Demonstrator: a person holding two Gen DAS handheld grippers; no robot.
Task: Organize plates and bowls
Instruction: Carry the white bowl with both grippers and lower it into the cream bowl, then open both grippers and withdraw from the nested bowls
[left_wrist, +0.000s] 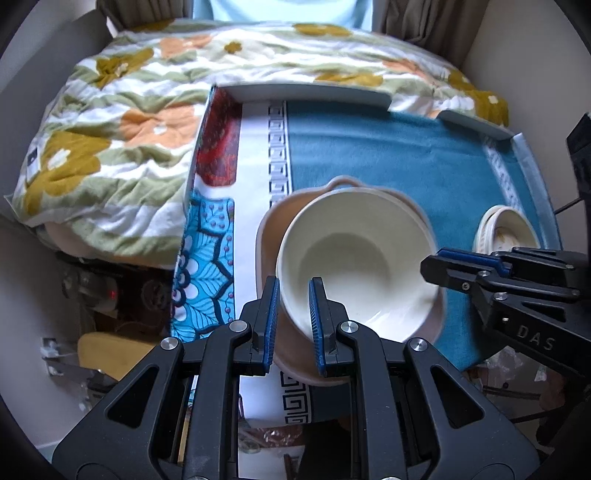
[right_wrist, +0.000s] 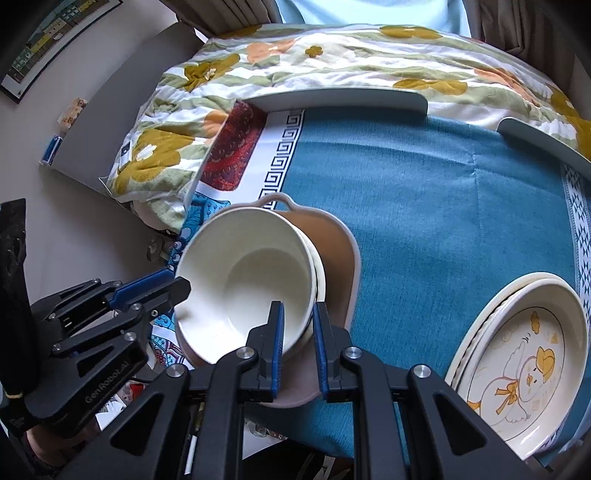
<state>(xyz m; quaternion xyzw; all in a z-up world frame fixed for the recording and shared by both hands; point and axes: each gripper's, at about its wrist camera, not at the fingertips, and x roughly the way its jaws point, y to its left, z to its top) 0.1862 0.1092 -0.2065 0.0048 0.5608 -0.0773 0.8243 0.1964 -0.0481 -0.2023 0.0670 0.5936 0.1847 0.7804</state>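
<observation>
Both grippers pinch opposite rims of the white bowl (left_wrist: 354, 258), steadying it over the tan handled dish (right_wrist: 332, 243) for nesting: left gripper (left_wrist: 293, 314) and right gripper (right_wrist: 298, 332) jaws each straddle the wall. Stacked duck plates (right_wrist: 524, 354) wait on the table (right_wrist: 443, 192).

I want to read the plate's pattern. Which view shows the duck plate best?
The right wrist view: the duck plate fills the lower right corner, its drawing clear. The left wrist view shows it small, near the right edge, partly behind the right gripper.
</observation>
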